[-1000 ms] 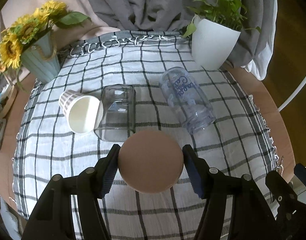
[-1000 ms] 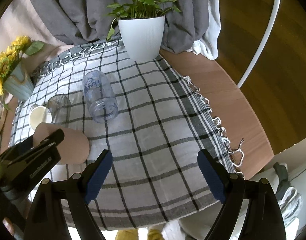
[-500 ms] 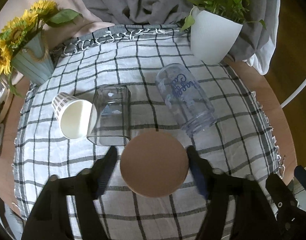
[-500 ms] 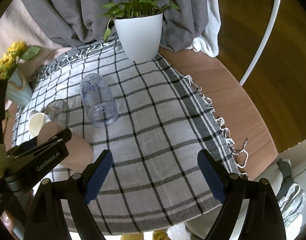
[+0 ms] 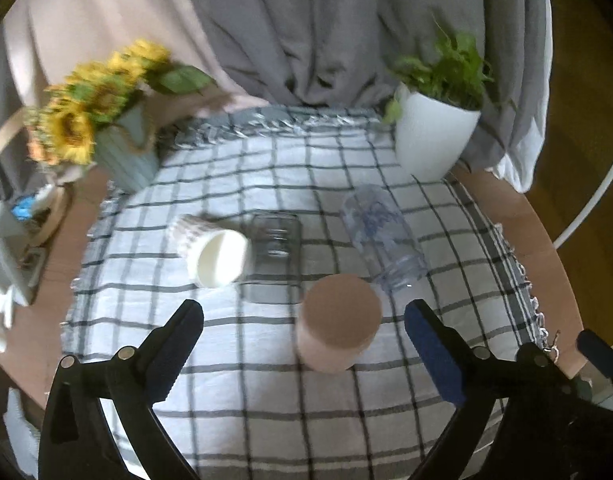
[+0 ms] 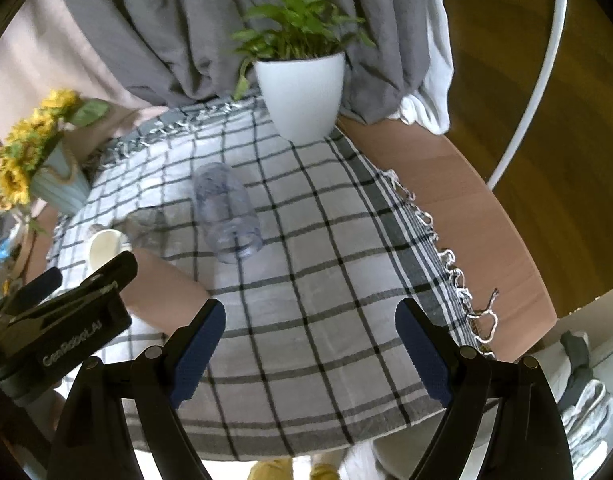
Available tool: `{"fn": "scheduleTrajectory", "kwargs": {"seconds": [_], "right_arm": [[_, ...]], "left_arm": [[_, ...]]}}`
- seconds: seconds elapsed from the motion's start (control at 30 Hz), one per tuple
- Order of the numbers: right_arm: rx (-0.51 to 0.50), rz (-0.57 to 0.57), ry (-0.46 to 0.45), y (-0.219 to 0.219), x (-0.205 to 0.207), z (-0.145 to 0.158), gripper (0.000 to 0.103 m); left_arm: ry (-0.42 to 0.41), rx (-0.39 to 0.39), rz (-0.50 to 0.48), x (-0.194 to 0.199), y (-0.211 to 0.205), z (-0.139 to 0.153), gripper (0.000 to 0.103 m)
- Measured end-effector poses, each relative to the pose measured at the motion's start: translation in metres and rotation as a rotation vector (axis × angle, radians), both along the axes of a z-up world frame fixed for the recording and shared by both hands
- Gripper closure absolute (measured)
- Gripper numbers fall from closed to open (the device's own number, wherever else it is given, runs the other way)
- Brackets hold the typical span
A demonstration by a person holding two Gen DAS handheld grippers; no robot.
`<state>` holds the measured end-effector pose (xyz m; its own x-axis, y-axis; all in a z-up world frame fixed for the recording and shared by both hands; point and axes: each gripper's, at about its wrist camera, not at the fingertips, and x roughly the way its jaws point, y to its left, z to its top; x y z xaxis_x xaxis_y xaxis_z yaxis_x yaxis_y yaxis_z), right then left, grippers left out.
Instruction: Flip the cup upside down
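A tan cup (image 5: 337, 322) stands upside down on the checked cloth, its flat base up; it also shows in the right wrist view (image 6: 162, 292). My left gripper (image 5: 304, 344) is open, its fingers spread wide on either side of the cup and pulled back from it, not touching. My right gripper (image 6: 310, 344) is open and empty above the cloth's near right part. The left gripper's body (image 6: 62, 320) shows at the left of the right wrist view.
A white paper cup (image 5: 214, 254), a clear glass (image 5: 276, 248) and a clear plastic bottle (image 5: 382, 236) lie on their sides behind the tan cup. A sunflower vase (image 5: 122, 156) stands back left, a white plant pot (image 5: 434, 140) back right. The round table's bare wood edge (image 6: 446, 200) lies right.
My left gripper has opened, let go of the tan cup and drawn back and up. The cup stays upside down on the cloth. The right gripper has barely moved.
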<state>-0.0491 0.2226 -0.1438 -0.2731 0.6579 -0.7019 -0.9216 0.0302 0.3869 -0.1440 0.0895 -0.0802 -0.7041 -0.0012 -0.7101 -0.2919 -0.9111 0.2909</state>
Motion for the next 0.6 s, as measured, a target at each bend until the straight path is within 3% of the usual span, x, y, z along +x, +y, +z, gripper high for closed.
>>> {"fn": "scheduleTrajectory", "kwargs": {"seconds": [0.6], "right_arm": [[0.205, 0.114, 0.016, -0.080, -0.015, 0.059, 0.013]], "left_arm": [[0.099, 0.012, 0.091, 0.083, -0.069, 0.053, 0.001]]}}
